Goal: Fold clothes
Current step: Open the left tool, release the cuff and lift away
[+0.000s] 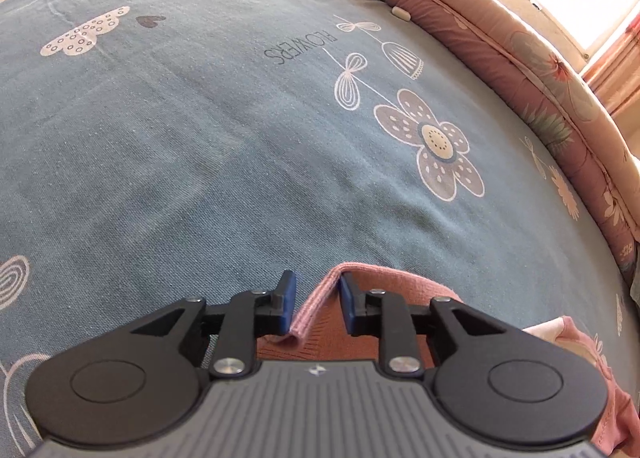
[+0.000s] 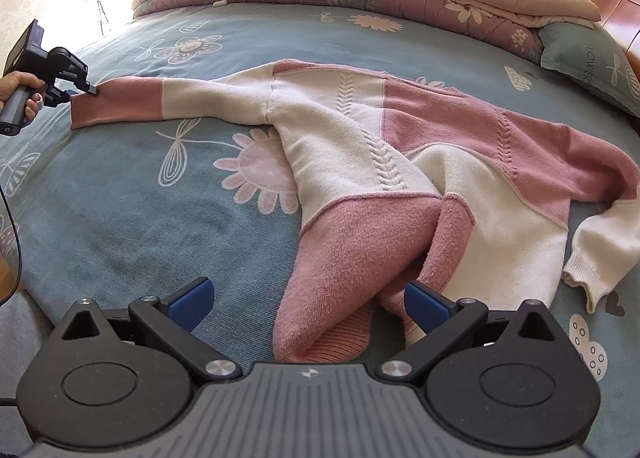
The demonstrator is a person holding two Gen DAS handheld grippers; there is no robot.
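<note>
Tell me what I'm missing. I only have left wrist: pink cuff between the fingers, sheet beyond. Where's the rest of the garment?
Observer: Right wrist view shows a pink and white sweater spread on the bed sheet, one sleeve stretched out to the left gripper.
Operator: Right gripper on anything?
Observer: No. The right gripper is open, with a finger on either side of the bunched pink hem at the near edge.
Operator: Other sleeve?
Observer: It lies bent at the opposite end from the left gripper, and its white cuff is crumpled on the sheet, with nothing touching it.
</note>
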